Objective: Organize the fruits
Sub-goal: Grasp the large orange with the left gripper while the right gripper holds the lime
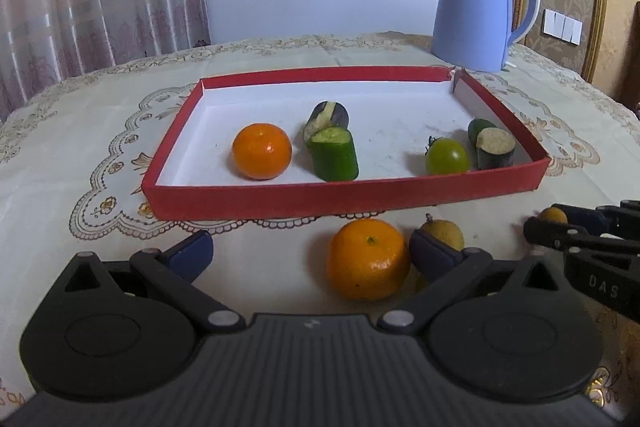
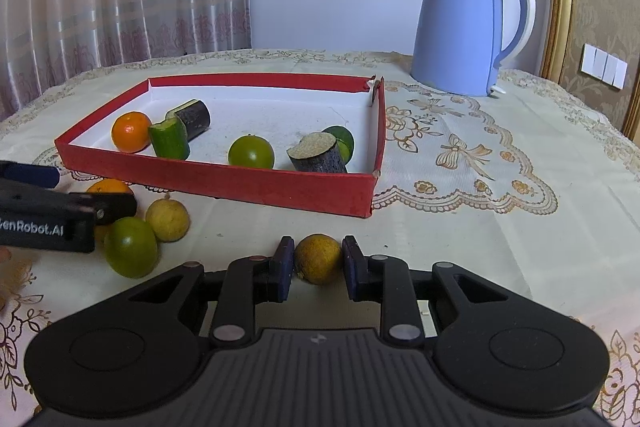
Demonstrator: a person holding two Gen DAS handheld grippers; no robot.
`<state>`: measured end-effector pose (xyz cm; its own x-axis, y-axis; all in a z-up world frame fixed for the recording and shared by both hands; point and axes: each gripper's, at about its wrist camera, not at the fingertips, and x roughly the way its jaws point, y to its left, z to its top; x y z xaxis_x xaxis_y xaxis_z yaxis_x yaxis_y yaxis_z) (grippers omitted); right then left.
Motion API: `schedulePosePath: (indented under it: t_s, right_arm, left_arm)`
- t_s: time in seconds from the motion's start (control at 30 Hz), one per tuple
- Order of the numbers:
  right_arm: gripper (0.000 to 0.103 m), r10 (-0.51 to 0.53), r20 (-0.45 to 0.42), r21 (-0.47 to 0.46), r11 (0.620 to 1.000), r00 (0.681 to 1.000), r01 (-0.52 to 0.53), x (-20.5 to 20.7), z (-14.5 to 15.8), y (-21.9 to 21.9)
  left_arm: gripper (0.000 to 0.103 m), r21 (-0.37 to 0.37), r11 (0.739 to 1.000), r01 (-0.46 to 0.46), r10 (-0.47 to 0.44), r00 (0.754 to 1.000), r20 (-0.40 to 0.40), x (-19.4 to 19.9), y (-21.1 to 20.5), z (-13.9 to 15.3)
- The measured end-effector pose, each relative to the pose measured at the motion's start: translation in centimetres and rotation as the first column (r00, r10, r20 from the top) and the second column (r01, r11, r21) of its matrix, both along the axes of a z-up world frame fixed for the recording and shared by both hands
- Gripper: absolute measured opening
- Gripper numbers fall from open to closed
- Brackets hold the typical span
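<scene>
A red tray (image 1: 344,195) (image 2: 240,183) holds an orange (image 1: 262,151), cucumber pieces (image 1: 334,155), eggplant pieces (image 1: 495,149) and a green tomato (image 1: 447,157). In front of it my left gripper (image 1: 312,251) stands wide open. A loose orange (image 1: 368,259) sits between its fingers, close to the right one, untouched. A small yellow fruit (image 1: 442,233) lies just behind that finger. My right gripper (image 2: 318,265) is shut on a small yellow-brown fruit (image 2: 318,259) on the cloth, its blue pads pressing both sides.
A blue kettle (image 1: 476,11) (image 2: 460,27) stands behind the tray's far right corner. In the right wrist view a green fruit (image 2: 130,247) and a yellow fruit (image 2: 167,219) lie on the embroidered tablecloth (image 2: 480,211) beside the left gripper. Curtains hang behind the table.
</scene>
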<state>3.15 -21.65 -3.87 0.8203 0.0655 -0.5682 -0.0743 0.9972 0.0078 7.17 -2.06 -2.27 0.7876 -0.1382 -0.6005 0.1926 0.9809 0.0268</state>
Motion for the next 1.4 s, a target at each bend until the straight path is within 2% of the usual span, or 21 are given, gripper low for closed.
schedulePosePath:
  t_s: [0.23, 0.37, 0.5, 0.57, 0.63, 0.7, 0.77, 0.93, 1.2, 1.3, 1.4]
  right_arm:
    - [0.025, 0.0, 0.0, 0.001, 1.0, 1.0, 0.0, 0.0, 0.0, 0.0]
    - [0.025, 0.0, 0.0, 0.002, 1.0, 1.0, 0.0, 0.0, 0.0, 0.0]
    - [0.025, 0.0, 0.0, 0.001, 1.0, 1.0, 0.0, 0.0, 0.0, -0.1]
    - [0.025, 0.0, 0.0, 0.0, 1.0, 1.0, 0.0, 0.0, 0.0, 0.0]
    - [0.025, 0.0, 0.001, 0.0, 1.0, 1.0, 0.0, 0.0, 0.0, 0.0]
    - [0.025, 0.0, 0.001, -0.002, 1.0, 1.0, 0.0, 0.0, 0.0, 0.0]
    - [0.025, 0.0, 0.001, -0.003, 1.0, 1.0, 0.0, 0.0, 0.0, 0.0]
    - [0.025, 0.0, 0.002, -0.006, 1.0, 1.0, 0.0, 0.0, 0.0, 0.1]
    - [0.025, 0.0, 0.003, -0.013, 1.0, 1.0, 0.0, 0.0, 0.0, 0.1]
    - [0.025, 0.0, 0.005, -0.021, 1.0, 1.0, 0.0, -0.1, 0.0, 0.2]
    - [0.025, 0.0, 0.006, -0.031, 1.0, 1.0, 0.0, -0.1, 0.0, 0.3]
  left_arm:
    - [0.103, -0.033, 0.999, -0.009, 0.008, 0.999, -0.034, 1.1, 0.3, -0.6]
    - [0.083, -0.045, 0.999, 0.026, -0.027, 0.999, -0.021, 0.5, 0.4, -0.4]
    - [0.075, -0.043, 0.998, 0.054, -0.055, 0.998, -0.012, 0.2, 0.3, -0.6]
    - [0.065, -0.062, 0.996, 0.07, -0.071, 0.997, -0.013, 0.2, 0.2, -0.7]
    - [0.063, -0.062, 0.995, 0.077, -0.077, 0.997, -0.012, 0.3, 0.1, -0.7]
    - [0.058, -0.061, 0.995, 0.081, -0.082, 0.997, -0.014, 0.3, 0.1, -0.7]
    - [0.041, -0.055, 0.994, 0.097, -0.098, 0.995, -0.013, 0.0, -0.1, -0.5]
    - [0.041, 0.033, 0.998, 0.06, -0.061, 0.998, 0.021, -0.8, -0.2, -0.3]
    - [0.04, -0.01, 0.999, -0.039, 0.039, 0.999, 0.012, -1.0, 3.2, -0.3]
    - [0.041, -0.04, 0.998, -0.047, 0.047, 0.999, 0.007, -0.9, 3.9, -0.4]
    - [0.041, -0.02, 0.998, -0.052, 0.053, 0.998, 0.023, -0.9, 3.9, -0.6]
